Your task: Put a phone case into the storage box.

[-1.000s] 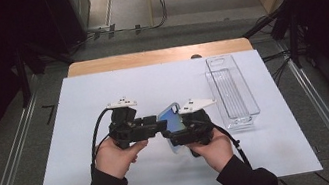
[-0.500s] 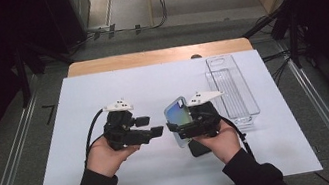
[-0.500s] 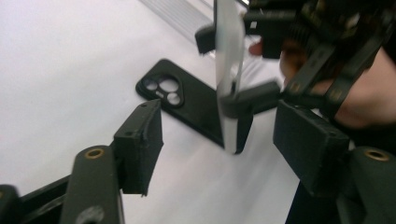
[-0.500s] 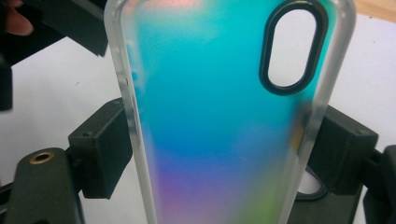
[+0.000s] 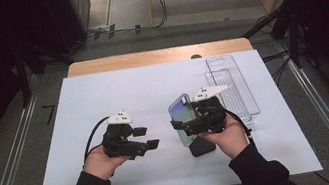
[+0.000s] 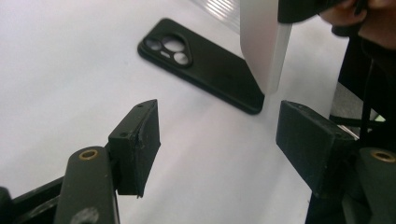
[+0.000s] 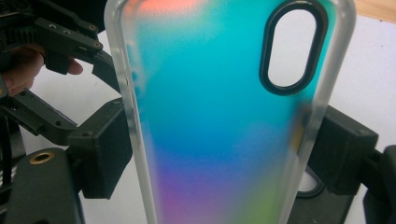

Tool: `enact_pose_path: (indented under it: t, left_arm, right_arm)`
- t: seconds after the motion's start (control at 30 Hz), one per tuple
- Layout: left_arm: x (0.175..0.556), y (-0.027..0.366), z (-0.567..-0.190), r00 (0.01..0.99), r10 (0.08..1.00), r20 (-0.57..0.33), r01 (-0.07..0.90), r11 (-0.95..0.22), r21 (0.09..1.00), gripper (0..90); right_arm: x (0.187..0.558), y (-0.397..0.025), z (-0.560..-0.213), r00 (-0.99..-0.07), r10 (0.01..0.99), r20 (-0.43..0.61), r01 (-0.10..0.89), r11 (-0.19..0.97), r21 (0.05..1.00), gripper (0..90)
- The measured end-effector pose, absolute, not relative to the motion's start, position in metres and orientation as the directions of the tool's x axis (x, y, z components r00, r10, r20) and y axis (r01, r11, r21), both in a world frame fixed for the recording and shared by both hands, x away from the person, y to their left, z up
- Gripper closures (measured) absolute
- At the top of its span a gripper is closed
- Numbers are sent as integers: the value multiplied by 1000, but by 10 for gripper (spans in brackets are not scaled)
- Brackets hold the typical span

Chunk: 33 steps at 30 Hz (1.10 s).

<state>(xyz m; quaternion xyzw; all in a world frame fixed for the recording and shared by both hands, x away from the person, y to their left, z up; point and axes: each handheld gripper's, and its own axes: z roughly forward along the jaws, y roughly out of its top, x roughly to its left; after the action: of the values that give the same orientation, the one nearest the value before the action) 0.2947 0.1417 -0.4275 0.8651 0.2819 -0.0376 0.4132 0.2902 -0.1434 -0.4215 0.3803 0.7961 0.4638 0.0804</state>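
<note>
Right gripper (image 5: 184,124): closed on the iridescent phone case (image 5: 182,112); in the right gripper view the case (image 7: 224,116) is seen clamped across its two long frosted edges by the jaws, held upright above the desk (image 5: 101,93), toward its near edge and right of the middle.
Left gripper (image 5: 147,138): open and empty; its jaws are seen spread in the left gripper view, apart from the case and pointed toward it.
Black phone case (image 5: 202,145): lying flat on the desk just under and behind the held case, camera cut-outs up, as the left gripper view (image 6: 205,70) shows.
Clear tray (image 5: 242,97): standing at the right edge of the desk, just beyond the right hand.
Risk, slip: the hold is taken on thin, rounded, smooth rims only; the case could be squeezed out sideways or twisted in the jaws if it is swung or tilted quickly.
Risk, flex: a soft shell may be bowed by a harder squeeze and popped free.
Risk, collision: the lower end of the held case hangs close over the black phone case, which could be struck and pushed if the hand is lowered.
Risk, handover: if the left gripper is closed on the case off-centre, the case could be levered out of the right gripper.
</note>
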Motion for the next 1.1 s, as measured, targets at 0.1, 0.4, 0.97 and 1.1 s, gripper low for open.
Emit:
enact_pose_path:
  t: [0.1, 0.4, 0.97, 1.1]
  left_arm:
    - [290, 146, -432, 846, 456, -277, 504, -513, 695, 310]
    - [278, 162, -439, 855, 462, -237, 481, -533, 696, 282]
    - [265, 186, -449, 791, 557, -254, 554, -473, 685, 281]
    - [263, 189, -450, 775, 581, -248, 563, -457, 689, 281]
  right_arm:
    - [290, -144, -421, -710, 668, 223, 529, 296, 795, 153]
    - [291, -148, -413, -725, 645, 240, 534, 309, 787, 153]
    - [300, -177, -384, -697, 664, 272, 538, 233, 810, 153]
    - [302, -184, -376, -655, 695, 296, 557, 180, 811, 153]
